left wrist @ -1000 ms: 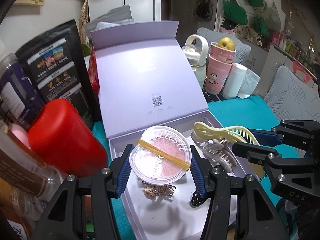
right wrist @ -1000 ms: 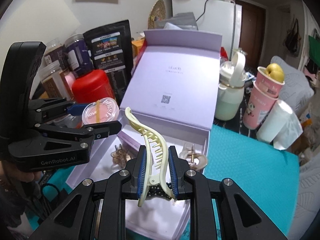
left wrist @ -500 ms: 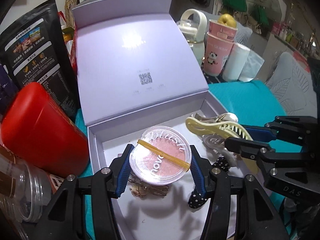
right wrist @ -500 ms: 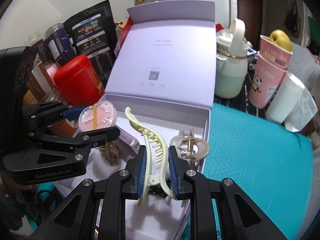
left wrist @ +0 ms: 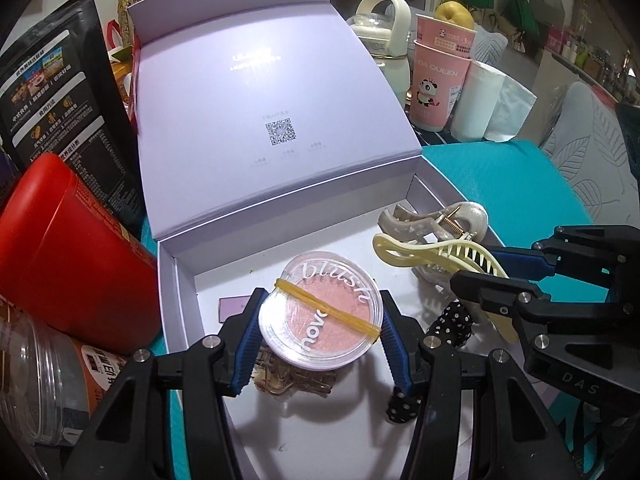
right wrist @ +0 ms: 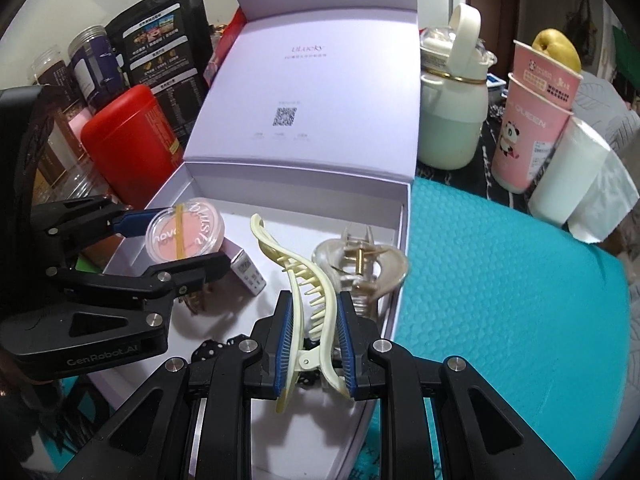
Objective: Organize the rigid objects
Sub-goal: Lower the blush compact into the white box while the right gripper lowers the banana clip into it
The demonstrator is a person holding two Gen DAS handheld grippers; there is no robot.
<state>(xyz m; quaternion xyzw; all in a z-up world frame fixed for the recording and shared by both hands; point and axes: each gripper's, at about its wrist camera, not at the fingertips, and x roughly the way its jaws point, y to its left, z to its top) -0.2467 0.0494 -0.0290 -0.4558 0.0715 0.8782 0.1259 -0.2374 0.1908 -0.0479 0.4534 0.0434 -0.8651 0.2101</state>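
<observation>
My left gripper (left wrist: 320,332) is shut on a round clear blush compact (left wrist: 320,312) with a yellow rubber band, held just above the floor of an open lilac box (left wrist: 176,280). It also shows in the right wrist view (right wrist: 184,232). My right gripper (right wrist: 312,332) is shut on a cream banana hair clip (right wrist: 304,280), over the box's right side; the clip shows in the left wrist view too (left wrist: 436,256). A clear claw clip (right wrist: 360,264), a gold clip (left wrist: 292,380) and a black dotted item (left wrist: 452,320) lie in the box.
The box lid (left wrist: 264,112) stands open at the back. A red canister (left wrist: 64,248), jars (left wrist: 40,384) and a black pouch (left wrist: 52,100) crowd the left. A white jug (right wrist: 452,120), pink cups (right wrist: 528,120) and a paper roll (right wrist: 568,176) stand right, on a teal mat (right wrist: 500,280).
Both grippers have moved forward and down, lower into the box, each still holding its item. The compact and the cream clip are closer to the box floor.
</observation>
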